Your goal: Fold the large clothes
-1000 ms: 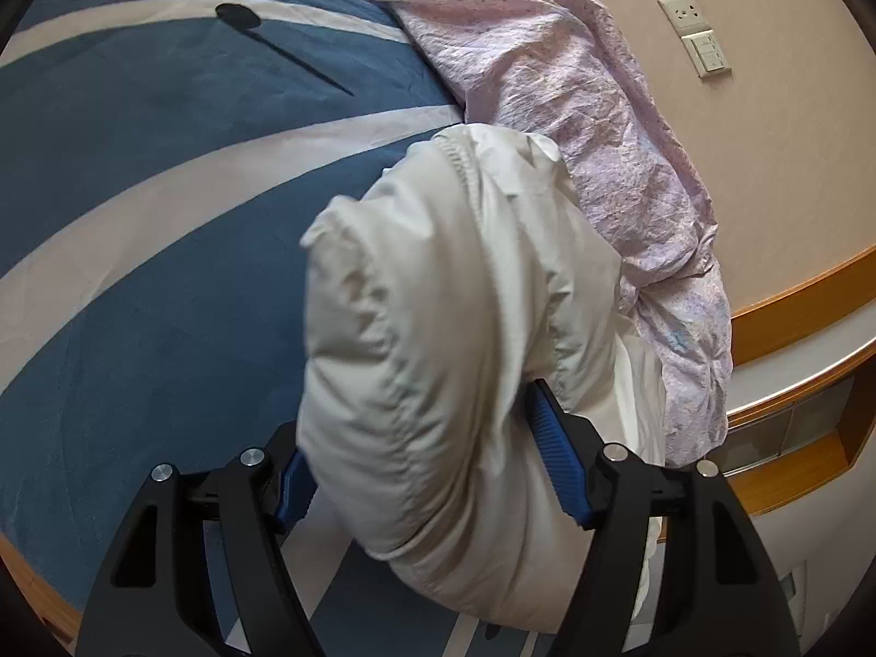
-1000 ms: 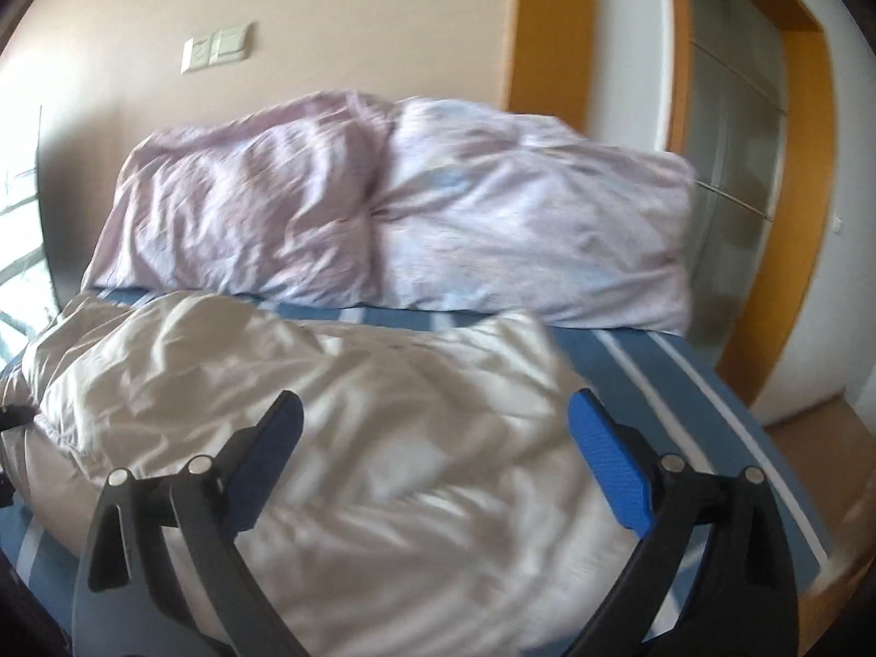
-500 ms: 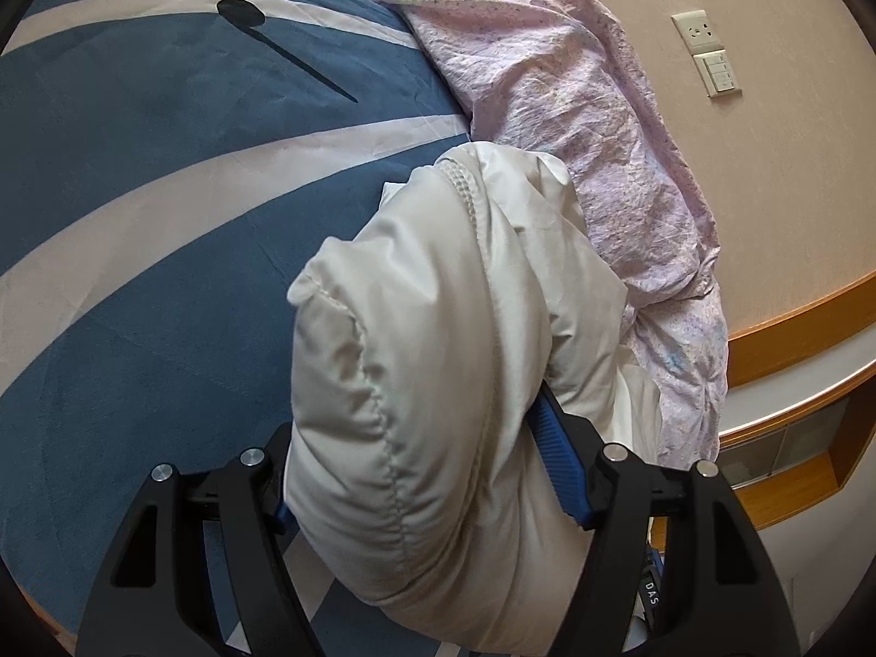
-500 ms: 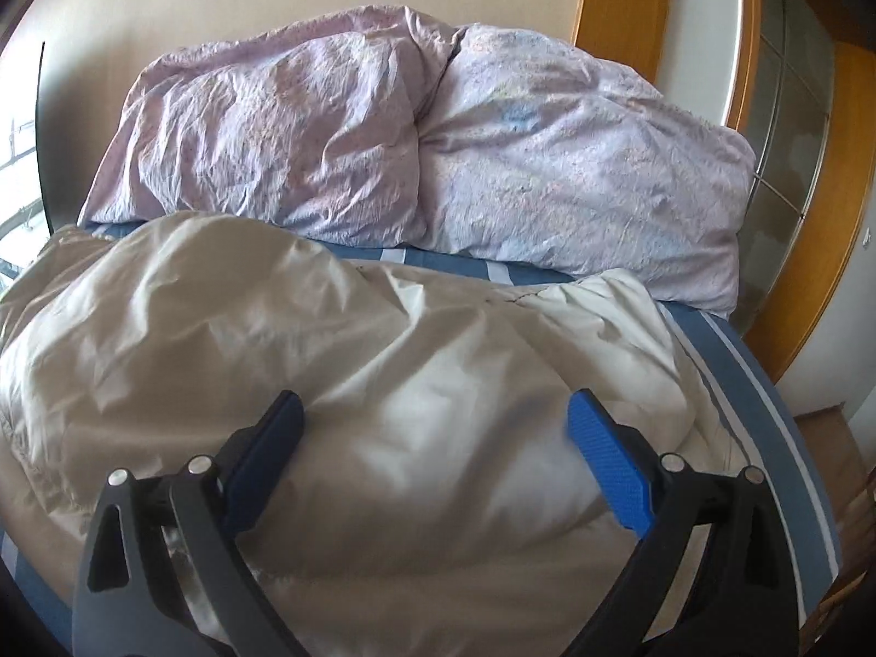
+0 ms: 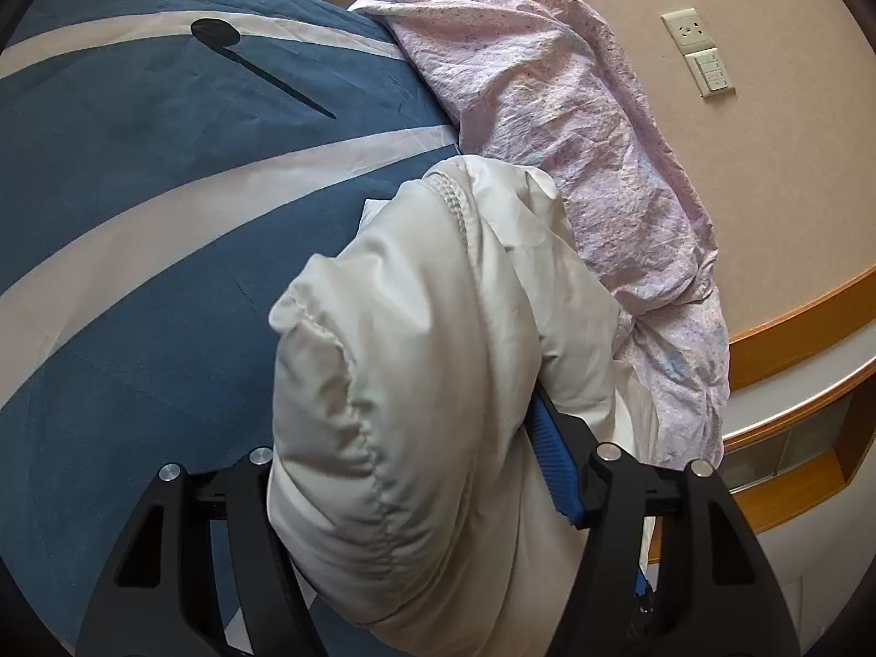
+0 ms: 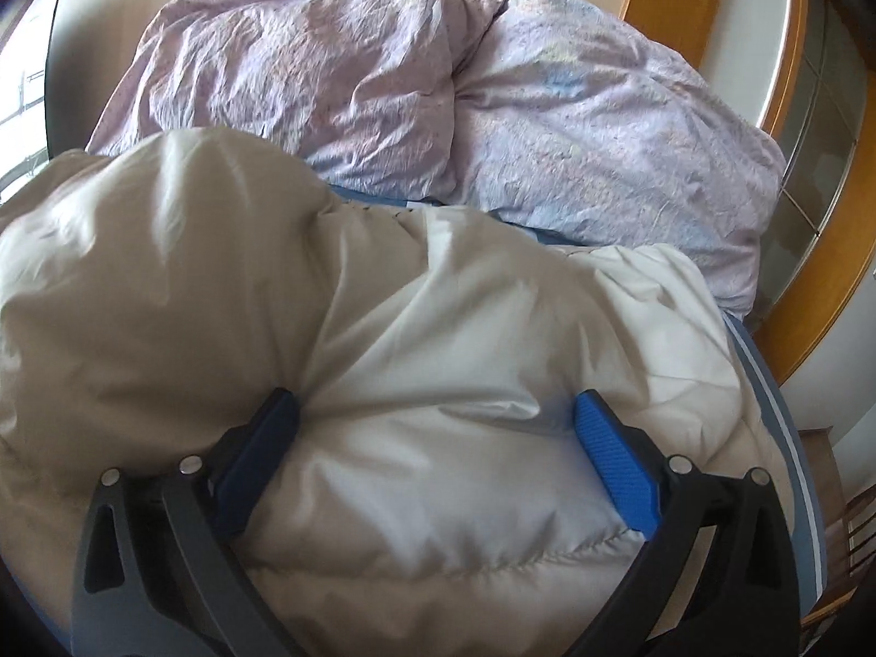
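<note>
A puffy white padded jacket point(image 5: 427, 328) lies bunched on the blue bed cover point(image 5: 137, 191). My left gripper point(image 5: 405, 427) has a thick fold of the jacket between its jaws, and they are closing on it. The right blue pad point(image 5: 553, 465) presses the fabric, while the left pad is hidden behind the bulge. In the right wrist view the jacket point(image 6: 274, 284) fills the lower frame. My right gripper point(image 6: 438, 410) stands open and is pushed down into the jacket, with a bulge of fabric between its blue fingertips point(image 6: 607, 438).
Two crumpled lilac pillows point(image 6: 328, 71) point(image 6: 602, 126) lie against the wall just beyond the jacket. A wooden bed frame point(image 6: 810, 274) runs along the right. A wall socket point(image 5: 687, 30) and switch point(image 5: 712, 74) sit above the pillows. The blue cover with white stripes spreads to the left.
My right gripper has come down and forward onto the jacket, its fingertips now sunk into the fabric. The left gripper has stayed put, with the jacket fold bulging further over its left pad.
</note>
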A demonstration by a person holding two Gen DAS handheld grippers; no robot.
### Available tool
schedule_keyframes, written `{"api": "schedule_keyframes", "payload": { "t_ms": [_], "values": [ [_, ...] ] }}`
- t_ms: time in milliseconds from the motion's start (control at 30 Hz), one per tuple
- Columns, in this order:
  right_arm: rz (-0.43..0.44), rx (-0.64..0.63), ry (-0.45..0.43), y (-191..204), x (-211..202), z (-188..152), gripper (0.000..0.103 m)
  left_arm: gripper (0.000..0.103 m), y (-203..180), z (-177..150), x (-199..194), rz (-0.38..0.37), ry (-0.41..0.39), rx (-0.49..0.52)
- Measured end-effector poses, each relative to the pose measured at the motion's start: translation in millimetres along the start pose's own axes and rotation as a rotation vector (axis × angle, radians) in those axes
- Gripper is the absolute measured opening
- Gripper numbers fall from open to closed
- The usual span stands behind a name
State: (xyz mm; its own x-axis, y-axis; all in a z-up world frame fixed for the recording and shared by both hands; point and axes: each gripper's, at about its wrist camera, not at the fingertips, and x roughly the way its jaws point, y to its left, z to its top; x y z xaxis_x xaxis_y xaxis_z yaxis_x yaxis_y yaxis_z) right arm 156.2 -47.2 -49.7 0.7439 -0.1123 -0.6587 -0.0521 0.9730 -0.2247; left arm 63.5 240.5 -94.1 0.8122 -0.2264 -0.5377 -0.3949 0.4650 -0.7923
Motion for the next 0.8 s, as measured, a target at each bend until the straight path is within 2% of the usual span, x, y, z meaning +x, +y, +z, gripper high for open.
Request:
{"api": "schedule_keyframes", "payload": {
  "t_ms": [133,333,600,800],
  "values": [
    [-0.015,-0.020,0.000,4,4,-3,0.101,0.057,-9,0,-3,0.000,-0.018,0.030],
    [-0.050,-0.052,0.002,10,9,-4,0.101,0.044,-41,-2,-14,-0.033,-0.063,0.150],
    [-0.099,-0.115,-0.003,22,16,-5,0.101,0.041,-93,-16,-30,-0.139,-0.116,0.322],
    [-0.101,-0.131,-0.006,24,19,-4,0.101,0.041,-136,-36,-37,-0.220,-0.130,0.464]
  ]
}}
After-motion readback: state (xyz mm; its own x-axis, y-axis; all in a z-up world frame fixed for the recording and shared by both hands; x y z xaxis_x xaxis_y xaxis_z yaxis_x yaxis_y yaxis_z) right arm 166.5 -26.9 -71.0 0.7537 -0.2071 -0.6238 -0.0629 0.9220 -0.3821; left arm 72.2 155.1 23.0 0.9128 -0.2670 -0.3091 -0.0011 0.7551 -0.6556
